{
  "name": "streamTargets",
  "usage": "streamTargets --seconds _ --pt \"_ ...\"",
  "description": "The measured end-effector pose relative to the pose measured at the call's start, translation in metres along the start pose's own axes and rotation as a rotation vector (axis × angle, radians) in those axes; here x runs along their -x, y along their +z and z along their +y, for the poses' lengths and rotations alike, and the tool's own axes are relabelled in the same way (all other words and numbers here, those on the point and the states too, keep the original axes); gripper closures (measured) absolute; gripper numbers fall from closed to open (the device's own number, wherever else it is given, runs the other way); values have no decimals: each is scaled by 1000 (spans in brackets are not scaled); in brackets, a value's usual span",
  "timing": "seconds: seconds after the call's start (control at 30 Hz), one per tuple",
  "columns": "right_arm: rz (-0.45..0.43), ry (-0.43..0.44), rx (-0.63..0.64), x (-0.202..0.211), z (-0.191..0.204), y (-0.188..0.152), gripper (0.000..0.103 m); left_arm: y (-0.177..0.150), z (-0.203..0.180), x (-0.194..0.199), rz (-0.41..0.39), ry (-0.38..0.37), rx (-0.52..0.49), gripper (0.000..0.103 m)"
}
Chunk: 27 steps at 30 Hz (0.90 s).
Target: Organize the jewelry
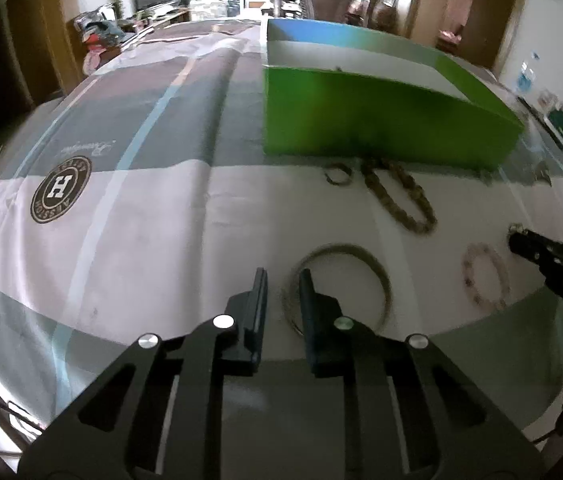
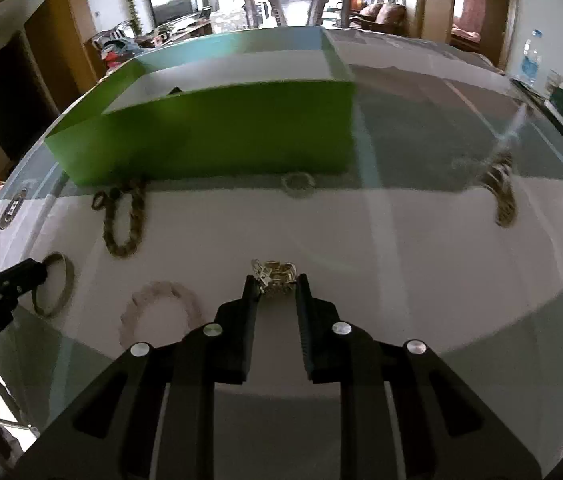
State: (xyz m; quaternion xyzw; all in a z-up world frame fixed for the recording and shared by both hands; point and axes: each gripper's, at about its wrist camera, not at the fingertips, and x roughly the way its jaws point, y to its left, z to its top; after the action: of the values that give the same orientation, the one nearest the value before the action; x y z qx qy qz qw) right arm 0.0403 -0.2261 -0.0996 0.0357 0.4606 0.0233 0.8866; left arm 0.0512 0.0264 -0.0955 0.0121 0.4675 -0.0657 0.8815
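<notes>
We see our right hand-held gripper clamped on a gold ring, left hand-held gripper narrowed astride a bangle's rim, both near the green box.

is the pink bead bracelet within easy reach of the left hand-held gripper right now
Probably not straight away. The left hand-held gripper is closed on the rim of the thin bangle. The pink bead bracelet lies flat just beyond that bangle with bare cloth between, but the right hand-held gripper sits close beside it.

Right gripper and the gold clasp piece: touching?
Touching. In the right wrist view the right gripper has the gold clasp piece wedged between its fingertips, both pads against its sides with no gap visible.
</notes>
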Motion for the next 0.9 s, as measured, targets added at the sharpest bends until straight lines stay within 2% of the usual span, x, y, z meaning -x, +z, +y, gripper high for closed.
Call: streamTargets --seconds 0.13,0.2,0.27,0.33,0.37,0.43,0.5,0.53,0.57,0.6,0.63,0.67,0.9 --pt "2 -10 -8 3 -1 -4 83 -8 -18 6 14 -63 -67 86" --pt "2 -18 -8 5 0 -6 83 -8 -24 8 15 -88 -84 81" --pt "-1 -31 -10 5 1 -6 82 -5 -26 6 0 -43 -85 68" --pt "-4 -49 -5 5 2 -7 79 1 -27 4 -24 0 -89 62" --pt "-7 -53 -2 4 3 -7 77 3 -28 2 -25 3 -91 61" --pt "-11 -58 5 4 5 -7 67 7 -31 -6 -15 13 -98 61" --pt "-19 -69 14 3 7 -7 65 9 -33 -10 -23 16 -103 61" --pt "-23 -70 16 3 8 -7 65 10 -33 -11 -27 17 -106 64" --pt "-25 -68 19 3 8 -7 66 10 -34 -11 -33 5 -110 74" --pt "-27 -64 24 3 8 -7 67 10 -34 -11 -34 -2 -109 80" --pt "-29 -49 34 3 8 -8 77 10 -33 -10 -33 4 -102 89" --pt "-29 -38 41 4 9 -8 82 9 -31 -10 -31 10 -94 93" --pt "-25 -16 45 7 10 -11 82 6 -2 -4 -11 57 36 96"
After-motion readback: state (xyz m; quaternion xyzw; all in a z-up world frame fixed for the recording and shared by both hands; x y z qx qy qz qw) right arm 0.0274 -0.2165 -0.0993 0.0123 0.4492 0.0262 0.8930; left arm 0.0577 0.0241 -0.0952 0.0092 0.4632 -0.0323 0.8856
